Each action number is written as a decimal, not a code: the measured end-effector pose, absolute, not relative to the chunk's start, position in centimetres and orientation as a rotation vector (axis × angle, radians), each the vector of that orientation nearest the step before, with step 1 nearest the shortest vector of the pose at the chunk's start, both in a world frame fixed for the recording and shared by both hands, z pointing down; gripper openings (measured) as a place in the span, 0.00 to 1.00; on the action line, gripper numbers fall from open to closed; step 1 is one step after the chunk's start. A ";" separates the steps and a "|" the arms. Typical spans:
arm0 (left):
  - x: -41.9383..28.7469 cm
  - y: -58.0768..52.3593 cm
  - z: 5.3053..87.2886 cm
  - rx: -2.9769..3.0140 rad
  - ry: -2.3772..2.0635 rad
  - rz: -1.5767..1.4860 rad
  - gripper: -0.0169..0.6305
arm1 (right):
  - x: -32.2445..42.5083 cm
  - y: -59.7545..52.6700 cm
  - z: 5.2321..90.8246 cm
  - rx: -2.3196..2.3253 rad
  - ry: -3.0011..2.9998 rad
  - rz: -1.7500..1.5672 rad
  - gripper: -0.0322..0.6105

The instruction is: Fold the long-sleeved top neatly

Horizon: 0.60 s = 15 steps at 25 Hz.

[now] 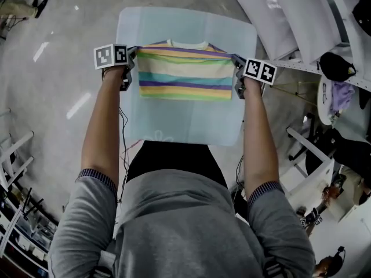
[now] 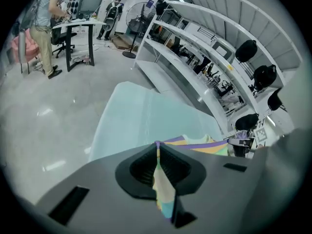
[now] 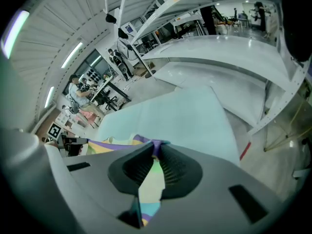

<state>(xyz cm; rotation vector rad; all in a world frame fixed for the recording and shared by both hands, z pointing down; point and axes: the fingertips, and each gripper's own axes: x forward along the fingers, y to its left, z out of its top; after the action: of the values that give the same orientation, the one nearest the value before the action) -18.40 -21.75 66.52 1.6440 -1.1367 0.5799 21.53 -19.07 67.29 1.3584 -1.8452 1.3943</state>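
Left gripper (image 1: 131,55) pinches the striped long-sleeved top (image 1: 185,73) at nine o'clock, right gripper (image 1: 236,61) at three o'clock. A pale-blue table (image 1: 185,129) shows beneath it.

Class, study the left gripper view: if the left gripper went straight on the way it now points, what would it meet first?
Probably the pale blue table, which lies just beyond the edge of the striped top that the left gripper holds pinched. Depth is hard to judge here.
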 end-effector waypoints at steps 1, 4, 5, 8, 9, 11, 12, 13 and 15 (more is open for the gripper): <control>-18.3 -22.1 67.0 1.638 -1.135 0.582 0.08 | 21.6 -19.4 67.7 1.363 -1.841 1.406 0.12; -18.2 -23.0 68.2 1.615 -1.132 0.580 0.08 | 21.9 -20.2 68.8 1.361 -1.830 1.444 0.12; -18.2 -23.2 68.6 1.610 -1.130 0.575 0.08 | 21.9 -20.4 69.1 1.360 -1.827 1.456 0.13; -18.0 -23.8 69.3 1.606 -1.128 0.563 0.09 | 21.9 -20.9 69.7 1.354 -1.820 1.469 0.15; -18.1 -24.1 69.4 1.610 -1.137 0.558 0.10 | 21.9 -21.2 69.8 1.354 -1.822 1.472 0.17; -18.3 -24.9 69.1 1.622 -1.161 0.542 0.22 | 21.9 -21.8 69.6 1.360 -1.829 1.486 0.25; -18.5 -25.2 68.9 1.625 -1.175 0.534 0.29 | 22.0 -22.1 69.4 1.371 -1.834 1.493 0.29; -18.8 -25.4 68.7 1.628 -1.193 0.529 0.31 | 22.2 -22.4 69.1 1.389 -1.838 1.495 0.33; -19.8 -26.0 68.2 1.638 -1.250 0.536 0.32 | 22.9 -23.0 68.6 1.435 -1.844 1.481 0.43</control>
<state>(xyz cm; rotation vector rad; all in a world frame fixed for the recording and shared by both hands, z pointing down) -19.77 -25.98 68.21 1.6379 -1.2495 0.5358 22.87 -23.02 68.62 1.4354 -1.8440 1.4812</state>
